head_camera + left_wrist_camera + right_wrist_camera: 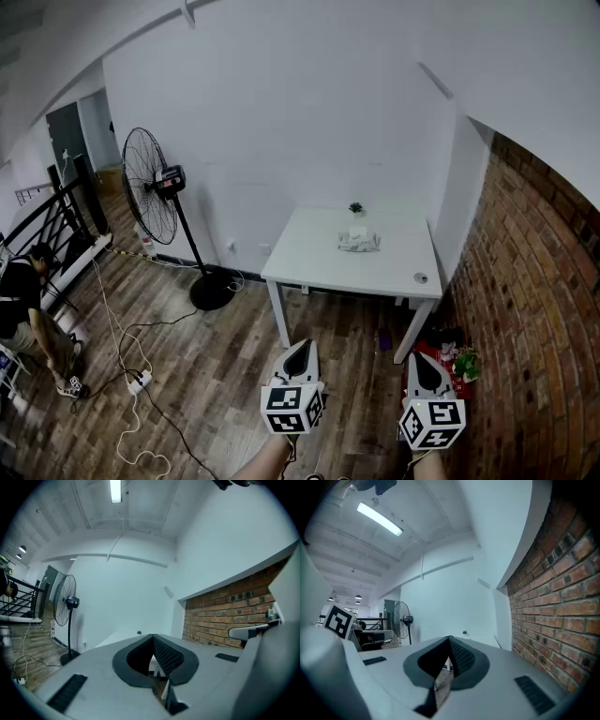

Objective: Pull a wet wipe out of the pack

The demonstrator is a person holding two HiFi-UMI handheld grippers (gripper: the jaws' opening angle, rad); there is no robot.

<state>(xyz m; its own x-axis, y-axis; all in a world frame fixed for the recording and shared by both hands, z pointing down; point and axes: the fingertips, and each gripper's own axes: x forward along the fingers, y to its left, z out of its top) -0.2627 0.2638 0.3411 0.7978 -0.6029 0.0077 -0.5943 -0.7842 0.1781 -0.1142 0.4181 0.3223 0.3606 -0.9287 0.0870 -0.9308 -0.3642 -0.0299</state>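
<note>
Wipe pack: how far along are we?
Done: nothing visible. In hand: nothing; left gripper and right gripper are both shut and empty, held over the floor short of the white table. Remaining: reach the wipe pack lying on it, then pull a wipe out.

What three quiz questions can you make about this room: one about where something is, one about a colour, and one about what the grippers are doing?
1. Where is the pack of wipes?
A. on the floor
B. on the white table
C. in a gripper

2. What colour is the right-hand wall?
A. red-brown brick
B. green
C. yellow

3. How are the jaws of the left gripper and the right gripper?
A. wide apart
B. gripping a wipe
C. shut, holding nothing

Answers:
1 B: the pack lies on the tabletop beside a small plant.
2 A: rows of bricks show along that wall.
3 C: each gripper view shows its jaws meeting at the tips with nothing between them.
</note>
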